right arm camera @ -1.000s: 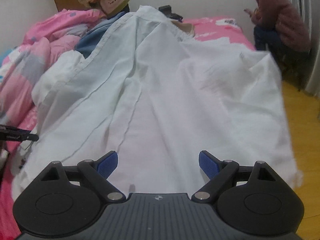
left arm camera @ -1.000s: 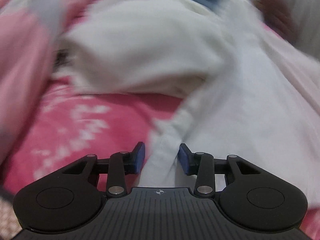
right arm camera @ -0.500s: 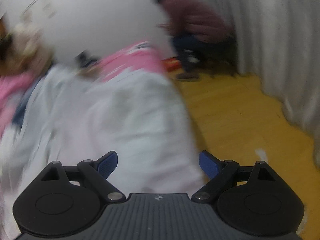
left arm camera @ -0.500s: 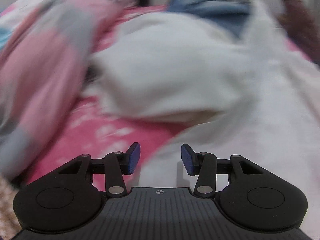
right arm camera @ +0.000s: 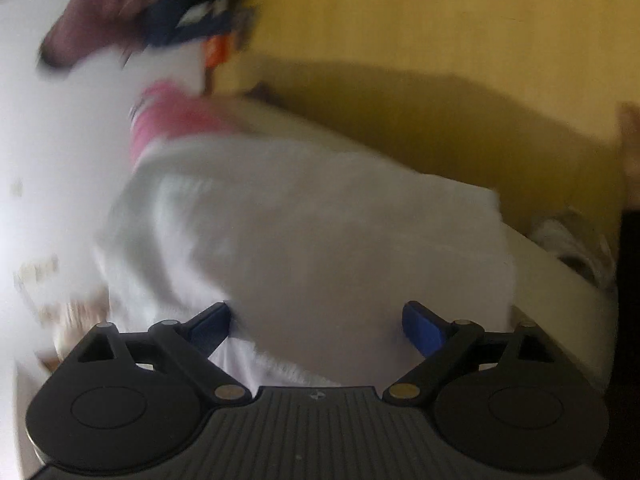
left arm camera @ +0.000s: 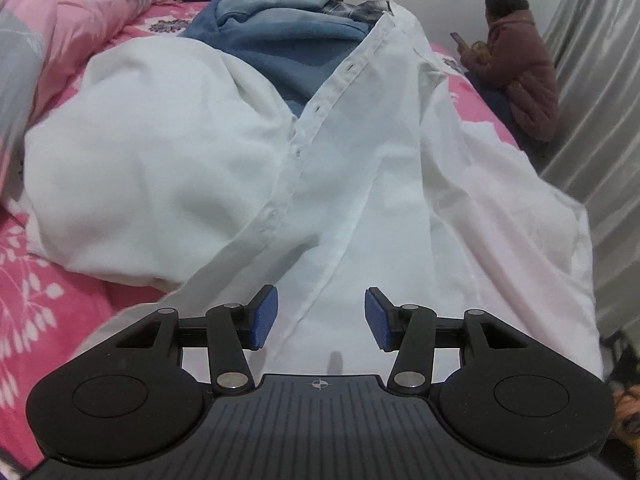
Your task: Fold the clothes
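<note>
White shirt (left arm camera: 352, 184): spread across the pink floral bedsheet (left arm camera: 36, 304), button placket running diagonally, front edge lying between the left pads without touching them.
Left gripper (left arm camera: 320, 316): jaws part-spread, just been opening, pinching nothing.
Right gripper (right arm camera: 316, 320): jaws spread wide over blurred white cloth (right arm camera: 320, 248); grip none.
Blue garment (left arm camera: 280, 40): bunched beyond the shirt.
Pink quilt (left arm camera: 68, 12): heaped far left.
Seated person (left arm camera: 520, 68): beside the bed, by the grey curtain (left arm camera: 600, 80).

white shirt (left arm camera: 360, 184), unbuttoned, prob. spread on bed
</note>
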A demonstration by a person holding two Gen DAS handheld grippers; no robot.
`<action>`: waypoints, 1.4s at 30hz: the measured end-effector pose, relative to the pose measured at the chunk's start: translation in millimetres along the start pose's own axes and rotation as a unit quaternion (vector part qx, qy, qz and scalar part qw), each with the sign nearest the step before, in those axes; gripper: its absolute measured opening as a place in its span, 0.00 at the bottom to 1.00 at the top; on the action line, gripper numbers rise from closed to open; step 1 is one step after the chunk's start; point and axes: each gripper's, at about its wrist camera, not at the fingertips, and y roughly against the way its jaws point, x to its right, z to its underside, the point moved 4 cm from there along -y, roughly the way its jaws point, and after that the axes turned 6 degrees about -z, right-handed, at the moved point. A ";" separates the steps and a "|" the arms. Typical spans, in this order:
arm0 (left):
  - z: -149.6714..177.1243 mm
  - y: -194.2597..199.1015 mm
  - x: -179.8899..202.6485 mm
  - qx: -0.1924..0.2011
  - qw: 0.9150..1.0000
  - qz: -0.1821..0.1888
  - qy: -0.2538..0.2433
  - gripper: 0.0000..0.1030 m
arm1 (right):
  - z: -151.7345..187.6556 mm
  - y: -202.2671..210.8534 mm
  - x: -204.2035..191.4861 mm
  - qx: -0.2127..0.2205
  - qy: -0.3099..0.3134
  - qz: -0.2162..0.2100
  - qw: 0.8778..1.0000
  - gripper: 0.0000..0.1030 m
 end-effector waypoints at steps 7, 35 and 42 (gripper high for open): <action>-42.1 13.2 83.2 -0.003 0.995 0.026 -0.100 0.47 | -0.8 15.9 24.5 0.063 -0.096 -0.030 0.993 0.89; -157.7 -299.2 468.0 -0.175 0.974 -0.095 -0.107 0.48 | -33.8 -23.5 47.5 0.040 -0.073 0.058 0.995 0.91; -161.5 -302.0 448.0 -0.139 0.982 -0.085 -0.099 0.02 | -45.3 -20.3 56.3 0.052 -0.068 0.098 0.991 0.91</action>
